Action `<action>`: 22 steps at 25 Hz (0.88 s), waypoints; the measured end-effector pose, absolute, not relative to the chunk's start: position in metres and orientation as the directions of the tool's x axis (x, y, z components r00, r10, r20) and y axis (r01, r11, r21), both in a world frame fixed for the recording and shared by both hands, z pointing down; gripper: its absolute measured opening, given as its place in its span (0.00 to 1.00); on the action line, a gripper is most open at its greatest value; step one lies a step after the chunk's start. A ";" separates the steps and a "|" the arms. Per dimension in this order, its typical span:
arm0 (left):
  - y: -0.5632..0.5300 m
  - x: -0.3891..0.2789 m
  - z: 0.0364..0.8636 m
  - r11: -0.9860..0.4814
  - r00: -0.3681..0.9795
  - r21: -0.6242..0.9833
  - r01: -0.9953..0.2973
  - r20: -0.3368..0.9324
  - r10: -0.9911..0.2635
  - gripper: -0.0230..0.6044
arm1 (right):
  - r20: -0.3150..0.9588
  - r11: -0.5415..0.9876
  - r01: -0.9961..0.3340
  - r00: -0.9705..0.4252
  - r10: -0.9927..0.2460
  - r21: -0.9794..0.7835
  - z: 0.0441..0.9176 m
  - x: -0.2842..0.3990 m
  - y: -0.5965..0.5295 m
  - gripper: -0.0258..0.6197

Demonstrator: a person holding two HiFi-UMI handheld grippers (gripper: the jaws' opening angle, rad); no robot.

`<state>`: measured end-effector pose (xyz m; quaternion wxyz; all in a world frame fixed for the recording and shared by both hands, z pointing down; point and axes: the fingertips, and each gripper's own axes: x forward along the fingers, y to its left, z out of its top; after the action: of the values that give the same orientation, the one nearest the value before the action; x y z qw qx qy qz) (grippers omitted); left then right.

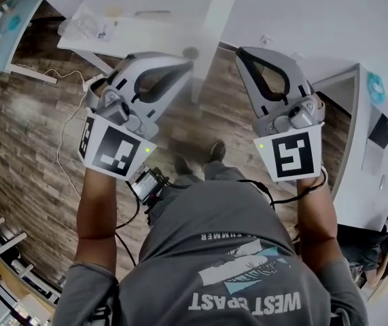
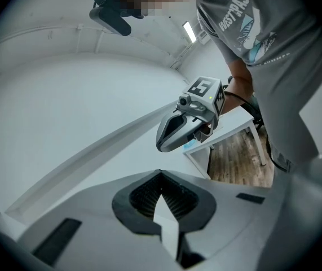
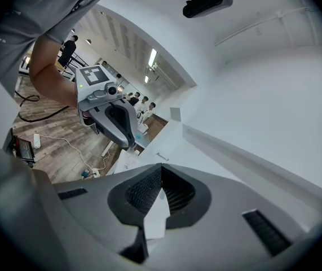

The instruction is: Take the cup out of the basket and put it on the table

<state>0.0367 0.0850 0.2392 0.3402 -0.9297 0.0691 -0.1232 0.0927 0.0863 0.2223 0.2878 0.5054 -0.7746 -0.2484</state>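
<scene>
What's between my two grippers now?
In the head view, wooden floor, a white table leg and the person's shoes lie between the left gripper and right gripper.

The person wears a grey short-sleeved T-shirt [image 1: 234, 243] printed with white lettering and a teal-and-white graphic, and dark shoes [image 1: 216, 150]. The left gripper [image 1: 182, 64] and right gripper [image 1: 246, 54] are pale grey shells with black ribbed pads [image 2: 144, 196], each bearing a white cube [image 1: 115, 148] with black square markers. Black cables [image 1: 268, 187] trail behind them.
</scene>
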 end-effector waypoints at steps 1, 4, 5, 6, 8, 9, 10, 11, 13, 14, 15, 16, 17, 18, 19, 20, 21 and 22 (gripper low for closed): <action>0.082 0.043 0.236 -0.756 0.958 -0.653 -0.049 0.184 -0.221 0.05 | 0.188 0.370 -0.641 -0.336 -0.923 0.672 0.221 0.098 0.082 0.06; 0.072 0.063 0.230 -0.748 0.950 -0.660 -0.065 0.189 -0.249 0.05 | 0.172 0.387 -0.638 -0.374 -0.912 0.666 0.217 0.116 0.071 0.06; 0.070 0.070 0.228 -0.756 0.950 -0.651 -0.073 0.184 -0.250 0.05 | 0.170 0.398 -0.636 -0.390 -0.905 0.661 0.216 0.122 0.069 0.06; 0.069 0.077 0.226 -0.768 0.954 -0.635 -0.083 0.173 -0.246 0.05 | 0.167 0.412 -0.637 -0.410 -0.897 0.651 0.216 0.128 0.067 0.06; 0.066 0.091 0.223 -0.791 0.961 -0.603 -0.105 0.143 -0.237 0.05 | 0.159 0.436 -0.641 -0.443 -0.882 0.631 0.216 0.139 0.061 0.06; 0.064 0.097 0.223 -0.795 0.961 -0.596 -0.113 0.137 -0.239 0.05 | 0.160 0.446 -0.639 -0.454 -0.876 0.627 0.218 0.145 0.058 0.06; 0.062 0.103 0.225 -0.796 0.960 -0.594 -0.117 0.138 -0.244 0.05 | 0.163 0.454 -0.635 -0.463 -0.871 0.625 0.220 0.150 0.055 0.06; 0.060 0.108 0.227 -0.796 0.958 -0.594 -0.118 0.143 -0.249 0.05 | 0.169 0.462 -0.630 -0.469 -0.867 0.624 0.222 0.154 0.051 0.06; 0.056 0.116 0.230 -0.796 0.954 -0.595 -0.116 0.155 -0.255 0.05 | 0.177 0.475 -0.624 -0.479 -0.860 0.620 0.225 0.162 0.045 0.06; 0.054 0.120 0.231 -0.795 0.953 -0.595 -0.116 0.160 -0.258 0.05 | 0.179 0.480 -0.623 -0.484 -0.857 0.618 0.227 0.165 0.042 0.06; 0.052 0.122 0.232 -0.795 0.951 -0.596 -0.115 0.165 -0.261 0.05 | 0.181 0.485 -0.622 -0.488 -0.854 0.614 0.228 0.168 0.038 0.06; 0.050 0.124 0.233 -0.794 0.949 -0.597 -0.115 0.170 -0.265 0.05 | 0.182 0.490 -0.623 -0.492 -0.851 0.610 0.229 0.169 0.035 0.06; 0.047 0.124 0.234 -0.794 0.947 -0.597 -0.115 0.176 -0.270 0.05 | 0.183 0.495 -0.623 -0.496 -0.849 0.605 0.230 0.170 0.032 0.06; 0.044 0.125 0.235 -0.794 0.944 -0.597 -0.117 0.180 -0.275 0.05 | 0.184 0.499 -0.624 -0.499 -0.847 0.601 0.231 0.171 0.029 0.06; 0.040 0.125 0.236 -0.794 0.942 -0.596 -0.119 0.184 -0.279 0.05 | 0.187 0.503 -0.624 -0.502 -0.845 0.598 0.232 0.171 0.025 0.06; 0.036 0.125 0.237 -0.795 0.941 -0.594 -0.120 0.187 -0.283 0.05 | 0.191 0.507 -0.623 -0.503 -0.843 0.595 0.234 0.172 0.021 0.06; 0.032 0.126 0.238 -0.797 0.940 -0.592 -0.121 0.190 -0.284 0.05 | 0.195 0.511 -0.622 -0.505 -0.841 0.593 0.236 0.172 0.017 0.06; 0.027 0.126 0.239 -0.799 0.940 -0.589 -0.121 0.191 -0.283 0.05 | 0.197 0.513 -0.622 -0.505 -0.840 0.591 0.237 0.172 0.012 0.06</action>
<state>0.1258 0.0269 0.2391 0.2979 -0.9387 0.1076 -0.1360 0.1719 0.0122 0.2367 0.2377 0.4370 -0.8367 -0.2292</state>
